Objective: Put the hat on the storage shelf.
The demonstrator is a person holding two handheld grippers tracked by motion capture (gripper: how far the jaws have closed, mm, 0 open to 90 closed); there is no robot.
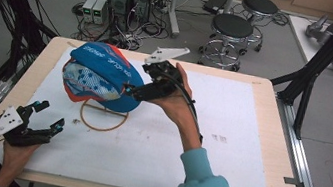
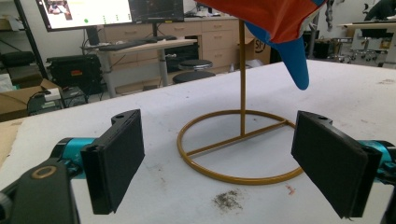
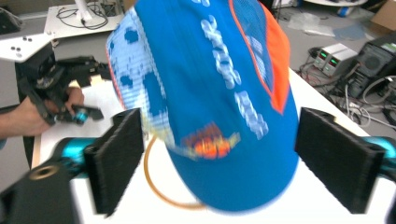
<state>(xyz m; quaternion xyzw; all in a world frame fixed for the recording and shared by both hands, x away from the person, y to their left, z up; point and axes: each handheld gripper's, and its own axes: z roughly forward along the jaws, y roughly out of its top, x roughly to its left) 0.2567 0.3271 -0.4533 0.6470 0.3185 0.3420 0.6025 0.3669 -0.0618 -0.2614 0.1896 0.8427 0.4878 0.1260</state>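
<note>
Blue-and-orange fabric cap [image 1: 99, 74] is sitting atop the thin gold wire stand [image 1: 103, 116] on the white worktop [image 1: 229, 134]. My right gripper [image 1: 130, 89] is at its brim, jaws spread wide and gripping nothing. I judge I'm letting go, so I should be backing straight away without snagging the brim. My left gripper [image 1: 48, 115] is resting near the worktop's edge, jaws spread and empty. Its own view is showing the stand's post [image 2: 242, 79] and ring base; the right gripper view is showing the cap's printed lettering [image 3: 233, 79], blurred.

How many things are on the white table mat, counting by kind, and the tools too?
Caps: 1
Gold wire stands: 1
Tools: 2, the left tool and the right tool
Total: 4
</note>
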